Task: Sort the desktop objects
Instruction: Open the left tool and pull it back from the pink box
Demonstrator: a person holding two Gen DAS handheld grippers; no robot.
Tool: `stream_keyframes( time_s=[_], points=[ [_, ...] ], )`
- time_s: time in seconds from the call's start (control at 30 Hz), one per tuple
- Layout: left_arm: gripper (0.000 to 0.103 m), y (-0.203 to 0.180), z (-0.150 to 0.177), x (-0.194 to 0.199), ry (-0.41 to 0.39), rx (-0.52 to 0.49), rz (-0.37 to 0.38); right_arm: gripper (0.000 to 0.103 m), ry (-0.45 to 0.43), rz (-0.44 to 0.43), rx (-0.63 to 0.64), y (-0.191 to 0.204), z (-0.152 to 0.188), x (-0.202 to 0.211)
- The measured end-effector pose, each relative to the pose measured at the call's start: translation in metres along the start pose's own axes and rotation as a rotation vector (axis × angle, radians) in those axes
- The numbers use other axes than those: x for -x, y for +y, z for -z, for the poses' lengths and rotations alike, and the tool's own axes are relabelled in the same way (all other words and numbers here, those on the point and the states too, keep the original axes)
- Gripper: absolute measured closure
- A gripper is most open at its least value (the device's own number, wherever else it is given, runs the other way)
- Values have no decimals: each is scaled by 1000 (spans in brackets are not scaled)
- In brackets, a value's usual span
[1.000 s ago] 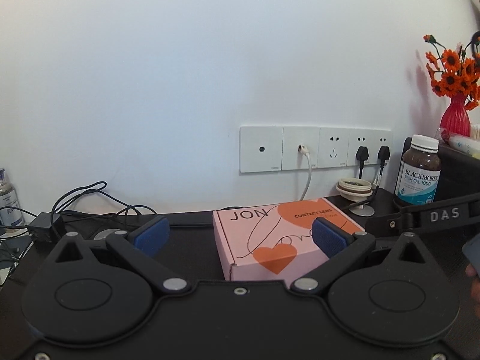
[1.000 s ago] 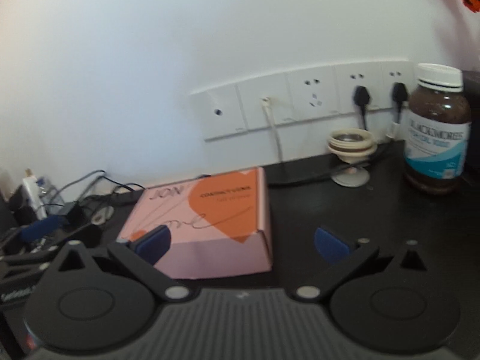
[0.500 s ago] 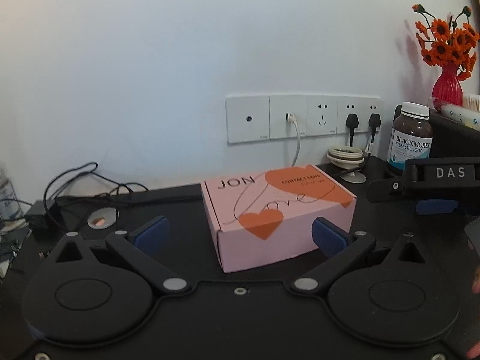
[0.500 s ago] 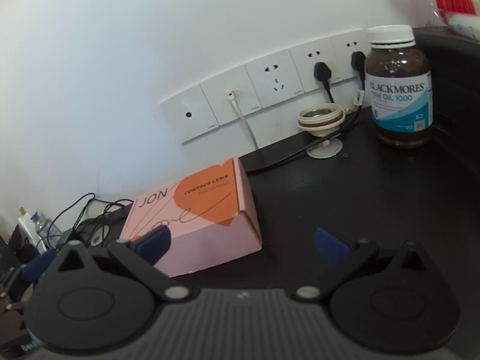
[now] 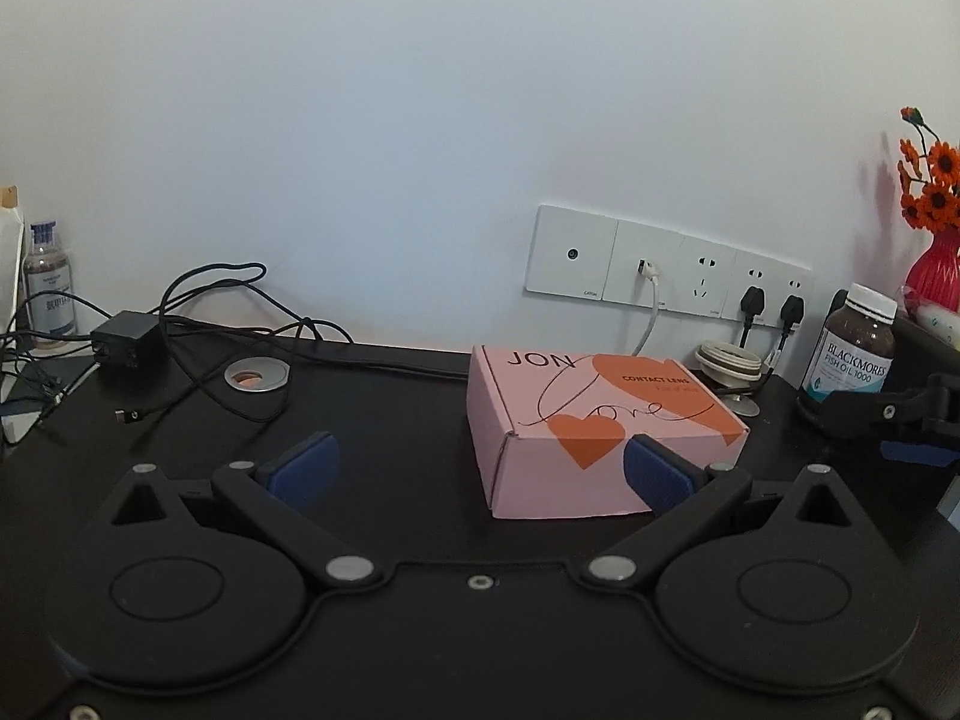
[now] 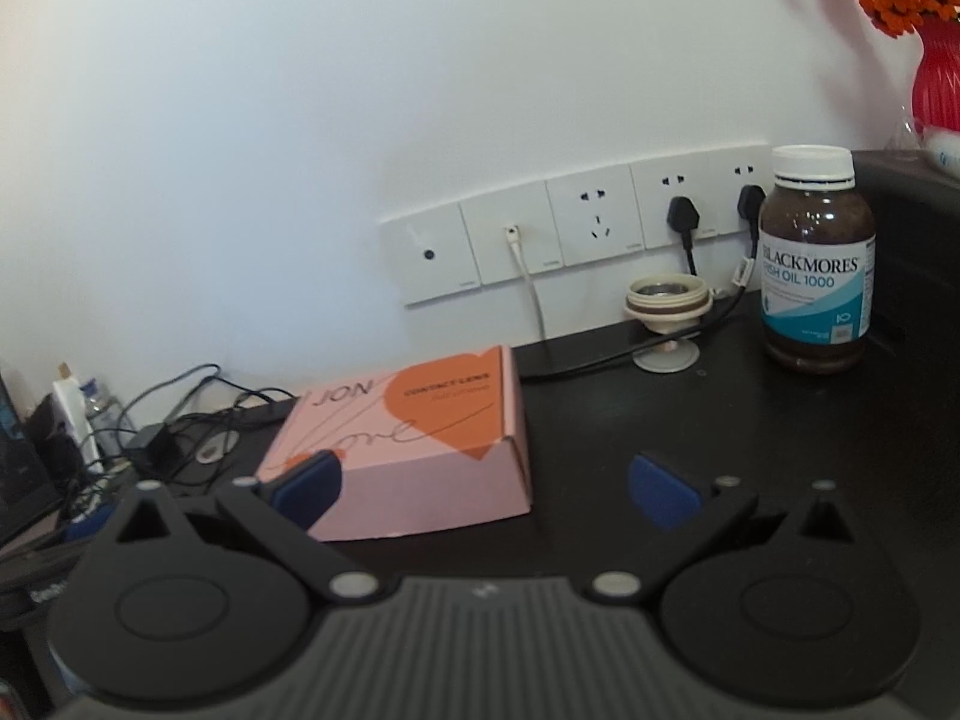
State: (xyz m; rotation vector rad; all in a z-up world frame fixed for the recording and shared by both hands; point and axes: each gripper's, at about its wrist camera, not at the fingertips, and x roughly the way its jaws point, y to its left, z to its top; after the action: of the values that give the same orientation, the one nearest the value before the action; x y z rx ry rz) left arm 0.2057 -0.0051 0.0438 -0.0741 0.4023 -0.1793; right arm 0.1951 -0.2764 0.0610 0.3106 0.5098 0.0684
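A pink contact-lens box [image 5: 591, 432] with orange hearts lies on the black desk [image 5: 390, 438]. My left gripper [image 5: 480, 471] is open, nothing between its blue pads; the box sits just beyond its right pad. In the right wrist view the same pink box [image 6: 414, 438] lies front left, and my right gripper [image 6: 486, 489] is open and empty, its left pad overlapping the box's near corner. A brown fish oil bottle [image 6: 816, 258] with a white cap stands upright at the right, also seen as the bottle [image 5: 855, 348] beside the right gripper's arm [image 5: 900, 414].
Wall sockets [image 5: 666, 270] with plugs and cables run along the back. A small cream cup on a stand [image 6: 666, 312] sits by the bottle. Tangled black cables and an adapter [image 5: 129, 336] lie at back left, near a metal ring [image 5: 257, 373]. A red vase with orange flowers [image 5: 933, 252] stands far right.
The left gripper has pulled back and swung left, so the box now sits to its right. The right gripper has moved nearer the bottle and box. Both stay open.
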Motion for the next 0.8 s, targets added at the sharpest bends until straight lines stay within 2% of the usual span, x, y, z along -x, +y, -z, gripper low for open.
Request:
stream_keyframes(
  time_s=[0.17, 0.3, 0.47, 0.63, 0.8],
  points=[
    [0, -5, 5, 13, -13, -51, -28, 1, -69, -25, 32, 5, 8, 21],
    [0, -7, 13, 26, -36, -67, -12, 1, -108, -7, 79, 6, 17, 37],
    [0, -11, 20, 42, -74, -87, -22, 1, -154, 7, 70, 1, 27, 56],
    [0, -13, 25, 55, -95, -99, -18, 1, -130, -5, 76, 0, 36, 61],
    [0, -10, 35, 61, -49, -73, -18, 1, -105, -19, 69, 3, 49, 62]
  ],
)
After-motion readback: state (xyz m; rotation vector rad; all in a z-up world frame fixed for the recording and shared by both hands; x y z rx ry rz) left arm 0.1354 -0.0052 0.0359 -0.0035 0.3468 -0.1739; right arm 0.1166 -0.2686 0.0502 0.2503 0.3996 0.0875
